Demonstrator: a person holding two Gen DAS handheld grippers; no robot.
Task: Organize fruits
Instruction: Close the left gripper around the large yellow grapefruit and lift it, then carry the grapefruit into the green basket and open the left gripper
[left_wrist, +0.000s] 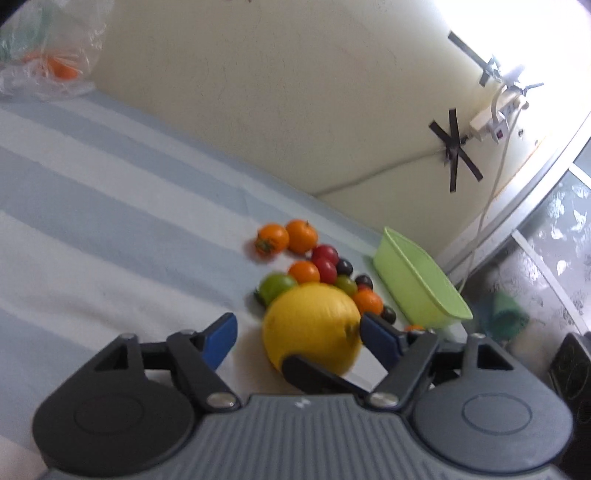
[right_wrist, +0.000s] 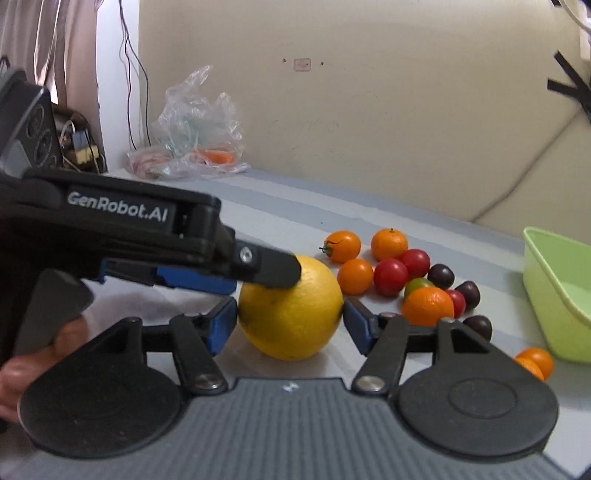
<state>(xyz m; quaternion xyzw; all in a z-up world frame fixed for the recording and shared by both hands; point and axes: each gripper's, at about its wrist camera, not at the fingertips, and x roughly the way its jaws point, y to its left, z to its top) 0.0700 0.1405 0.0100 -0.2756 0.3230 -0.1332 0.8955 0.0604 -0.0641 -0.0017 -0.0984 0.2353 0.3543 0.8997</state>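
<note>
Large yellow citrus (right_wrist: 291, 317) sits on the striped cloth (left_wrist: 110, 192), at the near edge of a cluster of small orange, red, green and dark fruits (right_wrist: 391, 275). I see my right gripper (right_wrist: 288, 319) bracketing it, blue pads right at both flanks; I cannot tell if they press. My left gripper (left_wrist: 301, 334) is released: one pad touches the citrus, the other stands clear of it. In the right wrist view its black fingertip rests on top of the fruit. Green tub (right_wrist: 554, 291) lies just beyond the cluster, holding no fruit that I can see. Crumpled plastic bag (right_wrist: 195, 136) at the far wall.
</note>
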